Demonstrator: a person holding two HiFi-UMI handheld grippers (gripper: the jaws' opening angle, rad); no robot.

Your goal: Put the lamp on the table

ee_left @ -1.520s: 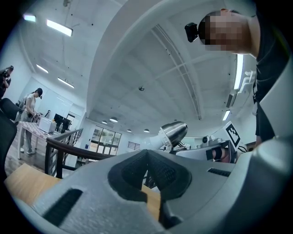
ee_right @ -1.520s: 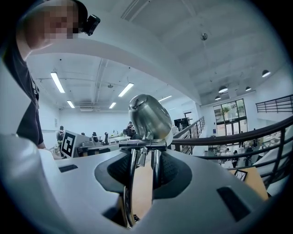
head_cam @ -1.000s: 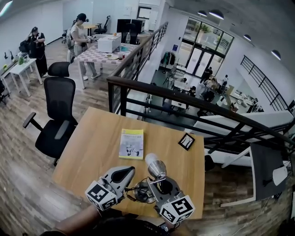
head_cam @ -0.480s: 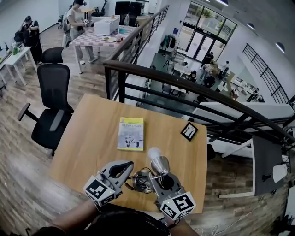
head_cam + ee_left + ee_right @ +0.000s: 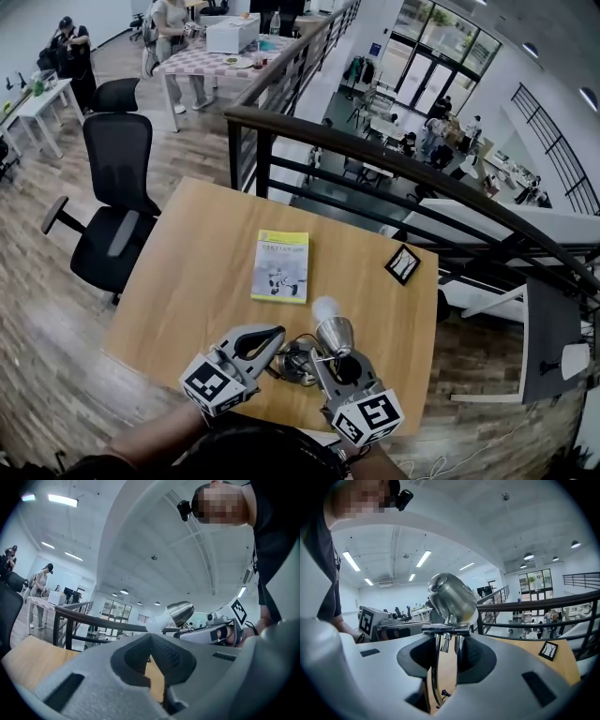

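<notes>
A small chrome lamp with a silver shade [image 5: 336, 332] and a white bulb [image 5: 324, 308] hangs over the near edge of the wooden table [image 5: 192, 272]. My right gripper [image 5: 326, 353] is shut on its thin metal stem [image 5: 439, 660], and the shade [image 5: 450, 597] rises just above the jaws. The round base [image 5: 296, 365] lies between the two grippers; whether it touches the table I cannot tell. My left gripper [image 5: 275, 337] sits just left of the base with its tips [image 5: 150, 638] meeting, and nothing shows between them. The left gripper view also shows the shade [image 5: 181, 612].
A yellow-green book [image 5: 281, 265] lies mid-table and a small black picture frame [image 5: 403, 264] sits near the far right corner. A black office chair [image 5: 117, 216] stands left of the table. A dark railing [image 5: 375, 169] runs behind it, and people stand at far desks.
Both grippers and the lamp have sunk lower toward the table's near edge. The right grip on the stem looks the same.
</notes>
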